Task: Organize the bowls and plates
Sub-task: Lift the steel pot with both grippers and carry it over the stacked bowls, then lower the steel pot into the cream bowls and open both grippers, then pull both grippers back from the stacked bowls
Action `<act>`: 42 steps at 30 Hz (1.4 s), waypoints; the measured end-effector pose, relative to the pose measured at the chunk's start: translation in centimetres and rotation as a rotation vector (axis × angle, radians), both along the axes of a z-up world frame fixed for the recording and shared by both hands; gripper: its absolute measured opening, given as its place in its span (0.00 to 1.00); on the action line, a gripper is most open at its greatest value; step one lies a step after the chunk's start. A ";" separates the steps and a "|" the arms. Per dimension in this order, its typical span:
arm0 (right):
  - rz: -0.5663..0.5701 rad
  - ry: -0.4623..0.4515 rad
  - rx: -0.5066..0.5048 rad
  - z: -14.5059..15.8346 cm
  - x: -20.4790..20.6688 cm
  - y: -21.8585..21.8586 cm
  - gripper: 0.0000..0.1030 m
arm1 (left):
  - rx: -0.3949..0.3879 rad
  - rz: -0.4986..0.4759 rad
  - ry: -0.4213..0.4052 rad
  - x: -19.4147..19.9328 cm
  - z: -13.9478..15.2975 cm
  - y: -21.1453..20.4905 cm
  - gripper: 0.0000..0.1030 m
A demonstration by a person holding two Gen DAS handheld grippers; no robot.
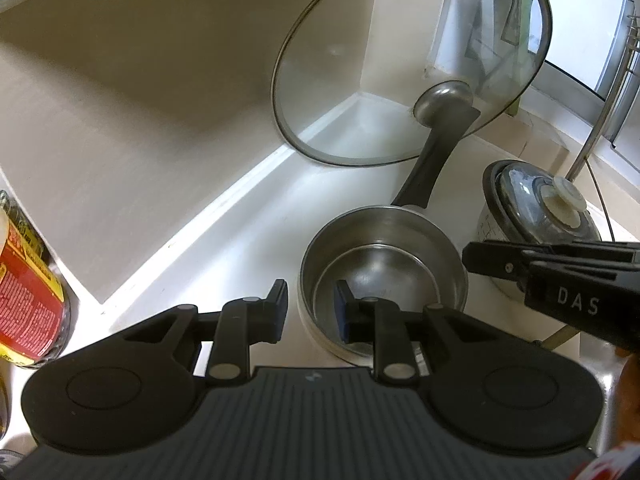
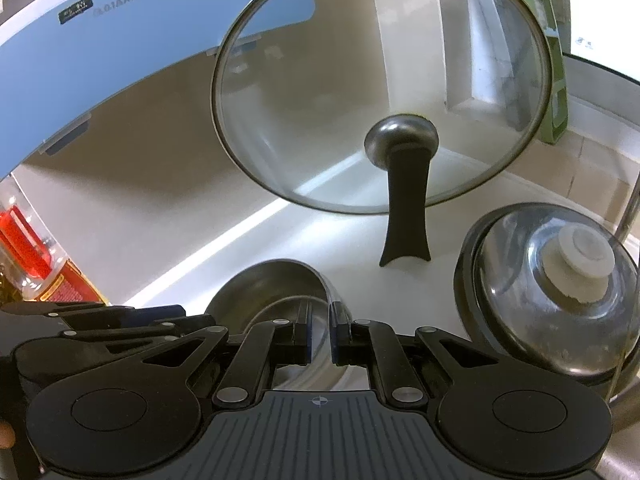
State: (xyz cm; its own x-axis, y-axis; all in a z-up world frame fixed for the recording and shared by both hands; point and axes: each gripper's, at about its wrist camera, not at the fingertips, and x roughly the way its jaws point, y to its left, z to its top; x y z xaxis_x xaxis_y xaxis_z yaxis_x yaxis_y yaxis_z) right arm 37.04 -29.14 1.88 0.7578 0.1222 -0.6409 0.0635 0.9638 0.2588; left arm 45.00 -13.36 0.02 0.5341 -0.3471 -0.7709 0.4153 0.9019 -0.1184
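Looking along the left tool (image 1: 310, 300), we saw its two fingers straddling the near-left rim of the steel bowl (image 1: 380, 240), one finger outside over the white counter (image 1: 240, 248) and the other inside the bowl. Bare counter showed between the outer finger and the bowl's wall, so that tool was released, with the rim between its fingers and neither pad pressing on it.

The right tool (image 2: 321, 320) came in from the other side and met the bowl's right rim. Its fingers were almost together, with the rim running into the narrow slit between them, so as far as we could see it was clenched on the bowl.

The bowl stood upright on the counter, near the corner where the counter met the beige walls. A second ring showed inside it; we could not tell whether that was a smaller bowl nested in it or only its base.

Behind the bowl, a large glass lid (image 1: 340, 80) leaned on edge in the corner, and a black handle (image 1: 424, 164) reached from its metal knob down toward the counter. Just right of the bowl sat a covered pot (image 1: 540, 216) with a white knob on its lid. A jar with a red label (image 1: 28, 292) stood at the far left, and a blue appliance (image 2: 80, 60) hung above.
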 end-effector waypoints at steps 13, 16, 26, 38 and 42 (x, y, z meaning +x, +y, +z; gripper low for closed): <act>0.011 0.002 0.018 -0.7 -3.2 0.7 0.42 | -0.015 0.013 0.016 -2.9 0.7 1.7 0.34; 0.015 0.001 0.020 -0.7 -4.0 0.9 0.46 | -0.016 0.017 0.022 -3.9 0.9 2.1 0.38; 0.026 -0.007 0.029 -0.5 -7.3 1.5 0.63 | -0.005 0.042 0.018 -7.9 1.9 3.5 0.51; 0.047 0.020 0.030 -1.4 -11.6 1.9 0.71 | 0.024 0.076 0.031 -12.8 2.1 4.9 0.51; 0.055 0.035 0.039 -2.0 -13.0 2.2 0.71 | 0.032 0.090 0.052 -14.4 1.6 5.5 0.52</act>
